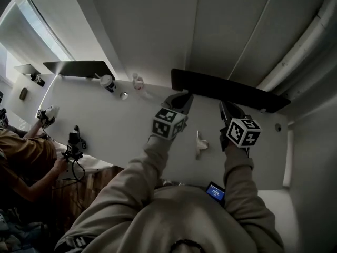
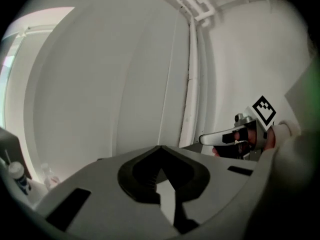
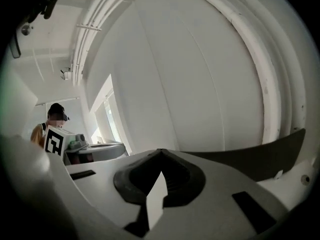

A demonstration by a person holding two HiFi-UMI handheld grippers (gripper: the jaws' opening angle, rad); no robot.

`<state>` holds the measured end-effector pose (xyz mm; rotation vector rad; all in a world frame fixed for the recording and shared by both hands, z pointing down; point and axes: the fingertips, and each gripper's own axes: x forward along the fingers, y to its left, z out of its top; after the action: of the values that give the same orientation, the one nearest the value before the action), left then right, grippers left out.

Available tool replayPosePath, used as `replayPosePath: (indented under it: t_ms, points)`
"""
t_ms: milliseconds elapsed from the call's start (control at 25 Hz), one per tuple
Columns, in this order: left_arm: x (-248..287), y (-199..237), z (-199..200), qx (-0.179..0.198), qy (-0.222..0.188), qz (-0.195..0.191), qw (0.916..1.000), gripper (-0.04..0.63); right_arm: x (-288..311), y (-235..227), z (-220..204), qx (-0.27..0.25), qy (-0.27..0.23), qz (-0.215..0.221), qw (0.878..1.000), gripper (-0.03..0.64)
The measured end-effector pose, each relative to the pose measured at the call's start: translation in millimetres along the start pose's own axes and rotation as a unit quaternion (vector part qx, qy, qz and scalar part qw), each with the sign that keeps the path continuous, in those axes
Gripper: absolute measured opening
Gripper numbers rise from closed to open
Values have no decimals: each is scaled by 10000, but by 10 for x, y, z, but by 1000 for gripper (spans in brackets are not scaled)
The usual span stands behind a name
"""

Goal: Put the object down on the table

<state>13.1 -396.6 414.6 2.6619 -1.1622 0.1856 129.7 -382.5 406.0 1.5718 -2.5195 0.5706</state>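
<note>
Tongs pinched together, empty, on left gripper [image 2: 161,147] and right gripper [image 3: 161,150]; small pale object [image 1: 200,144] lies on long white table [image 1: 126,126] at their 6 o'clock; I judge it placed, so I keep both clear.

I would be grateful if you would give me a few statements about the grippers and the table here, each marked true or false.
1. The left gripper and the right gripper both have their jaws together, with nothing between them. True.
2. The right gripper holds the small white object. False: it lies on the table, between the two grippers in the head view.
3. A second person is at the head view's left. True.
4. The two bottles stand right of the right gripper. False: they stand near the table's far edge, left of the left gripper.
</note>
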Motion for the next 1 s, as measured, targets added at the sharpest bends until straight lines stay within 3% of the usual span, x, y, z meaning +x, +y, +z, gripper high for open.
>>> replayPosePath:
  t_ms: [240,440,600,1000]
  points:
    - [-188,-96,932,476,-691,-87,9964,5,-221,265,887,-425,-675,60,9968,18]
    - [-317,-286,1488,672,-1083,-187,9917,5,-489,446,1443,-810,-1155,89,9900,18]
    - [-360,-346,1720,645,-1227,-244,9900,4,-641,471,1655,-829,-1575,-62,9840,17]
    - [-316,-415,1917,860,-1186,-284,9888,5,-747,563,1839,-869,-1594,68,9834,17]
